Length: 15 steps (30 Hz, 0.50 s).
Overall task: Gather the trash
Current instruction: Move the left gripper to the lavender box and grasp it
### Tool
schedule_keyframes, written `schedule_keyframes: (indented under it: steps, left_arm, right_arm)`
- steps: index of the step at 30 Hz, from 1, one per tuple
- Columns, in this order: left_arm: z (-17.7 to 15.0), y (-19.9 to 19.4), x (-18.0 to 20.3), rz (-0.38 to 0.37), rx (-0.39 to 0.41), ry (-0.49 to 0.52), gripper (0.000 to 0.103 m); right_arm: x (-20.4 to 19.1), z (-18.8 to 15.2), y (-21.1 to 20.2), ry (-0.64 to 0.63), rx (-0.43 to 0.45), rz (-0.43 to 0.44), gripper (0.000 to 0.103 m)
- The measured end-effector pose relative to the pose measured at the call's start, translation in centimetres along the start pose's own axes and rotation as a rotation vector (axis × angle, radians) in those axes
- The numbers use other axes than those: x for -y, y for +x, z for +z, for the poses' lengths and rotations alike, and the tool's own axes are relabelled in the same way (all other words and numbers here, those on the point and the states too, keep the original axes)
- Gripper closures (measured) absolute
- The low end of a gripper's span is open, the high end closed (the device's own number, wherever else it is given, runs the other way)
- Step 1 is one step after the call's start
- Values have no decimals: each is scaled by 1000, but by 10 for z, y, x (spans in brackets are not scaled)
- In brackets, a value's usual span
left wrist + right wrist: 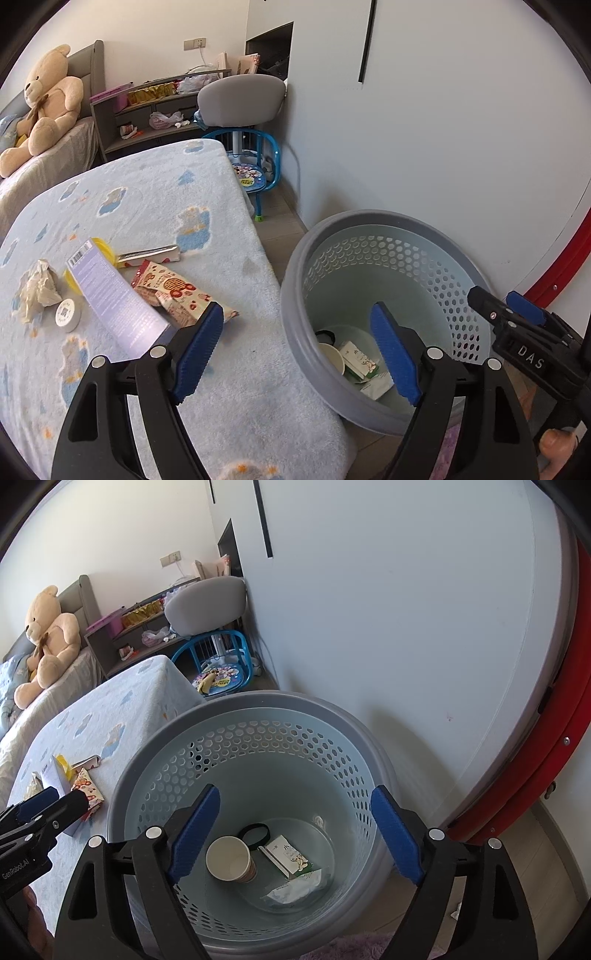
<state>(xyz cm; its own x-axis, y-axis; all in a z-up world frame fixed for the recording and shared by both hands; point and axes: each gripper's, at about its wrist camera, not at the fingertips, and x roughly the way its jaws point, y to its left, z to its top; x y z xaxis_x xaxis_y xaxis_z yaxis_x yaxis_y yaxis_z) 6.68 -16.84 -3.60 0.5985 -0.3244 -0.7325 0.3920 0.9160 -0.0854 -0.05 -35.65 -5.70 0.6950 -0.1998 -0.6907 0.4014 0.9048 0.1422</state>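
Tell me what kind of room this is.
Most likely a bedroom, perhaps a child's. A teddy bear sits on a bed with a padded headboard, a small blue kid's chair stands by the wall, and a cartoon-print blanket covers the near surface.

Bin point(155, 775): grey rim, pale blue-green wall perforated with hexagonal holes. Blanket point(155, 192): light blue, blue-and-white cartoon motifs with orange specks. Snack wrapper point(177, 291): cream with red print. Box point(118, 295): lilac, barcode printed at 1 end. Claw pads point(397, 836): blue, ribbed, on black arms.
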Motion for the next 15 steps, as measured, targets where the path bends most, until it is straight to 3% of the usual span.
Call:
schedule_keyframes:
  steps: [15]
  left_arm:
    - [-31,-15,-86,193,-17,-126,25]
  right_arm:
    - [-22,-6,-9,-56,2,0,14]
